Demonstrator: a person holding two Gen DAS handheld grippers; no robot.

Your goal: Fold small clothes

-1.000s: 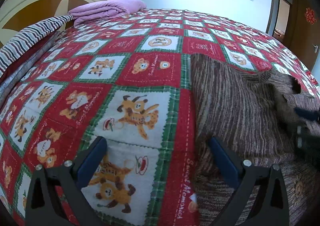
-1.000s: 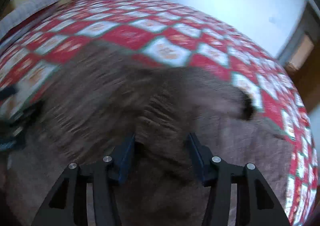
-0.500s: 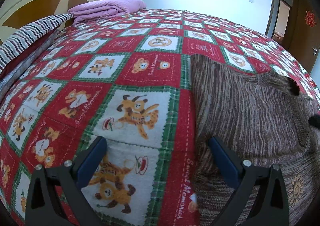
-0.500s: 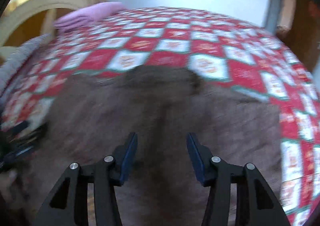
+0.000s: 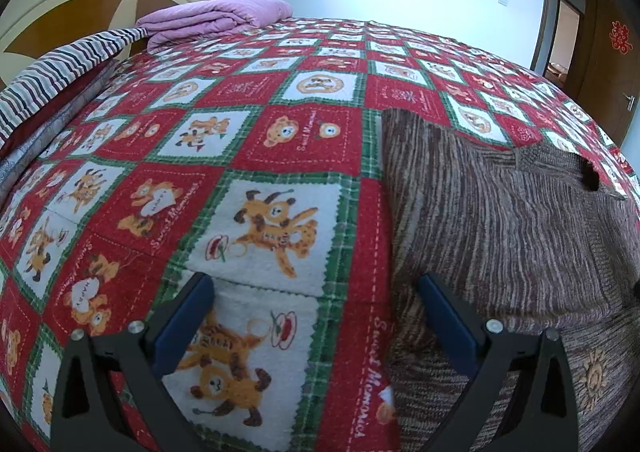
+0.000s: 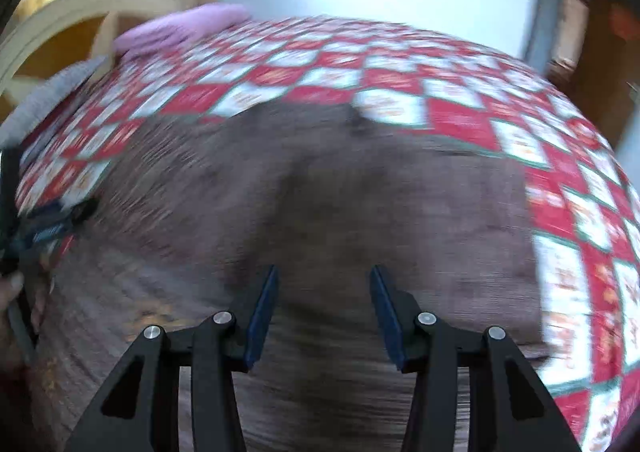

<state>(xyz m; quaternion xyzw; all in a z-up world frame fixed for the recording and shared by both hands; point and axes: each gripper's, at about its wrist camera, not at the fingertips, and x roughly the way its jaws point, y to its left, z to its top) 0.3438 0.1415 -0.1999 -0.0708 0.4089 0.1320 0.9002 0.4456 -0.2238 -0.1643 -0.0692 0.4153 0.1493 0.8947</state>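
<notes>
Brown sweater (image 5: 500,219) lies partly folded on the quilt (image 5: 256,139), sleeve tucked across, more folds to come, left gripper (image 5: 316,312) and right gripper (image 6: 324,304) both gaping, holding nothing

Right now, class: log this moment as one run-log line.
task: fold small clothes | left gripper: open, at sweater edge | right gripper: open, above sweater | bedspread | view: right blurred
</notes>
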